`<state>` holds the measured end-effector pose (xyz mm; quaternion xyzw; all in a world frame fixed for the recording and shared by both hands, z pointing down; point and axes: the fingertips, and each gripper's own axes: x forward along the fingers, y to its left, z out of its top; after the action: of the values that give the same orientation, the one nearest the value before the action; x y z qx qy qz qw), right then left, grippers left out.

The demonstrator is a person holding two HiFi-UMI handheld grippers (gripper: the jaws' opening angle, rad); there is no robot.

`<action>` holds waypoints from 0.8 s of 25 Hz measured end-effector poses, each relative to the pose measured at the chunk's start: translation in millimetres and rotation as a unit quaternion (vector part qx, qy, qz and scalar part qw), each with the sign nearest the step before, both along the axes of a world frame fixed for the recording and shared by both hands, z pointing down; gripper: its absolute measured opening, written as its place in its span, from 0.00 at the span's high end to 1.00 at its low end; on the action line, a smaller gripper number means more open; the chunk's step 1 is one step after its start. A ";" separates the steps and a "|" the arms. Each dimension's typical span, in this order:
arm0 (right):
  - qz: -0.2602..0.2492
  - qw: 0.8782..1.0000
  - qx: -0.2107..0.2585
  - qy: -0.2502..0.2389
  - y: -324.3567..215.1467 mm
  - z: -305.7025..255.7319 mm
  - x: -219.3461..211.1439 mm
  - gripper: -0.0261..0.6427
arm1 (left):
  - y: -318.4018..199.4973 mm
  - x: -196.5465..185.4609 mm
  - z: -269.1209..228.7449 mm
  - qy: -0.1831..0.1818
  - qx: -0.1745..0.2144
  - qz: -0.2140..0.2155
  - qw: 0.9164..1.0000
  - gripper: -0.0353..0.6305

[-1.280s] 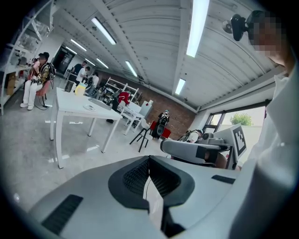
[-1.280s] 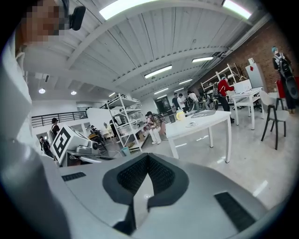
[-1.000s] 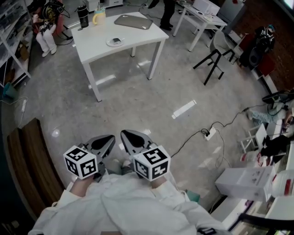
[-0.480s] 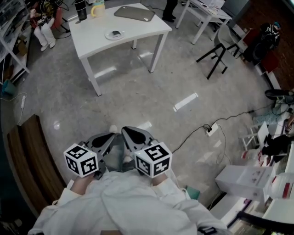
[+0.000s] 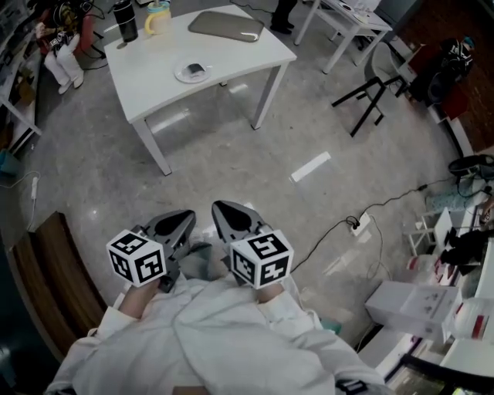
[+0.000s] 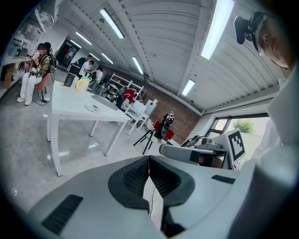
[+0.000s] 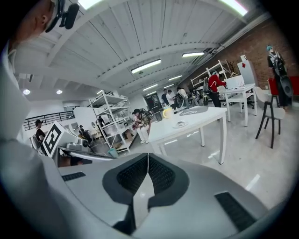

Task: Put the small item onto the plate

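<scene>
A small white plate [image 5: 192, 72] with a small dark item on it sits on the white table [image 5: 154, 77] far ahead; the same plate [image 6: 95, 108] [image 7: 179, 124] shows in both gripper views. My left gripper [image 5: 188, 218] and right gripper [image 5: 219, 208] are held side by side close to my body, over the floor, well short of the table. Both are shut with nothing between the jaws. In each gripper view the two pads meet at the tip [image 6: 149, 158] [image 7: 148, 156].
On the table also lie a grey laptop [image 5: 227, 25], a yellow mug [image 5: 157, 18] and a black bottle [image 5: 123, 19]. A person [image 5: 60, 48] sits at the far left. A dark chair [image 5: 370, 92] stands to the right, a cable and power strip [image 5: 356, 225] lie on the floor, and a wooden bench [image 5: 58, 285] runs along the left.
The table has slid down and left in the head view as I come nearer to it. Both grippers stay shut and side by side, a little higher in the view.
</scene>
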<state>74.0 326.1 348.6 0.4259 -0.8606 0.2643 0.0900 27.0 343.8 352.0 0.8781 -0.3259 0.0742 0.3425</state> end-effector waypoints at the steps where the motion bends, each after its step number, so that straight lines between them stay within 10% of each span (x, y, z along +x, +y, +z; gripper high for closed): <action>1: 0.003 1.000 0.002 -0.002 -13.5 -2.4 -3.7 0.94 | -14.1 -3.7 -1.7 0.001 0.001 0.004 1.000 0.93; 20: 0.017 1.000 0.012 0.007 -169.3 -11.2 -63.9 0.94 | -164.9 -60.9 -0.9 0.001 0.002 0.020 1.000 0.93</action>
<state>10.1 156.8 337.4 0.4438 -0.8554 0.2528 0.0867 -33.9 178.9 351.1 0.8851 -0.3080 0.0797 0.3396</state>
